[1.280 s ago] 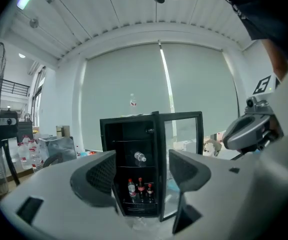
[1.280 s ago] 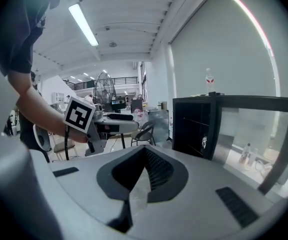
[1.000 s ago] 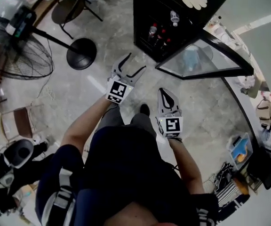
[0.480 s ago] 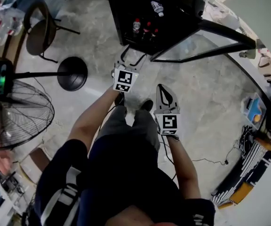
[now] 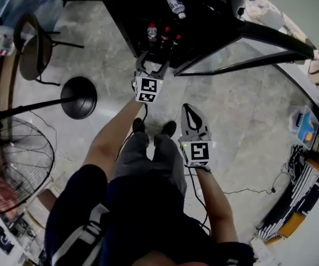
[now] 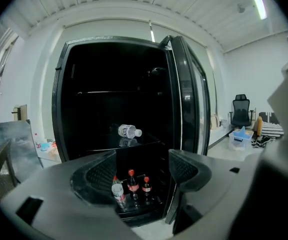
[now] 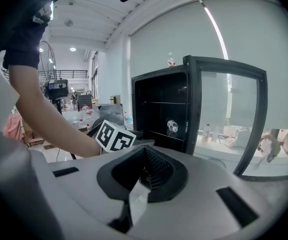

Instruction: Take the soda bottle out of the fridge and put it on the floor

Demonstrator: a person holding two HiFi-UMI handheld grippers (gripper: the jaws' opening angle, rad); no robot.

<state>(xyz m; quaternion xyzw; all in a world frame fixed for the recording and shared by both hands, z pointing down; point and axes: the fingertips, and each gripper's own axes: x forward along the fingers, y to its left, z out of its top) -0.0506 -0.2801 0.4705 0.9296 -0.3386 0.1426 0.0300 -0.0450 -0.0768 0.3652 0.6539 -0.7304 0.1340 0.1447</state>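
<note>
Left gripper view looks into the open fridge, where 2 dark bottles stand upright, side by side, on the bottom shelf: the first soda bottle and the second soda bottle, each with a red cap and a red label. Just beside them on the view's left stands a clear bottle with a pale label. On the shelf above, a water bottle lies on its side.

The left gripper is held in front of the fridge, its jaws spread apart with nothing between them; the bottles show through the gap, well beyond the tips.

The right gripper has its jaws pressed together, empty, and hangs lower and further from the fridge, above the grey floor. The glass door stands swung open.
</note>
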